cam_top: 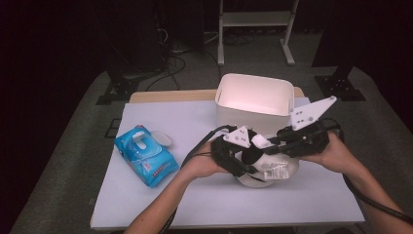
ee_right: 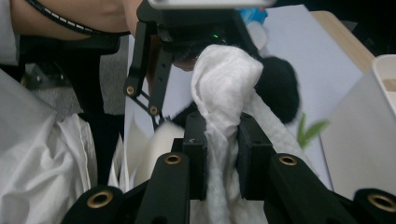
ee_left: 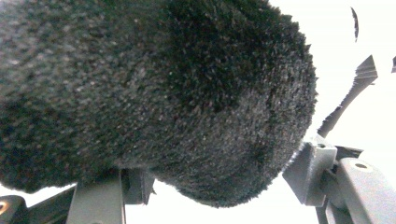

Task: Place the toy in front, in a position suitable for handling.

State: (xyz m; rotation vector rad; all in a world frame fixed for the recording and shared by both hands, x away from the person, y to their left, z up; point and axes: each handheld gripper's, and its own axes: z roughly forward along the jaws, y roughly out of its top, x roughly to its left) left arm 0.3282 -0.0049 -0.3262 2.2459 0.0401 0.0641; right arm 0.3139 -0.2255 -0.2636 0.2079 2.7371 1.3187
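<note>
The panda plush toy (cam_top: 263, 168) sits near the middle of the worktop (cam_top: 204, 195), just this side of the white bin (cam_top: 253, 95). The left tool (cam_top: 242, 155) has its jaws around a black fuzzy ear (ee_left: 163, 93), pressing into it. The right tool (ee_right: 222, 154) pinches a white wipe (ee_right: 224, 84) against the toy. The toy looks light and squashy, so it will give under pressure; holding a limb or ear steadies it best. The wipe is limp and thin, likely to bunch. A blue wipe pack (cam_top: 145, 155) lies to the left.
</note>
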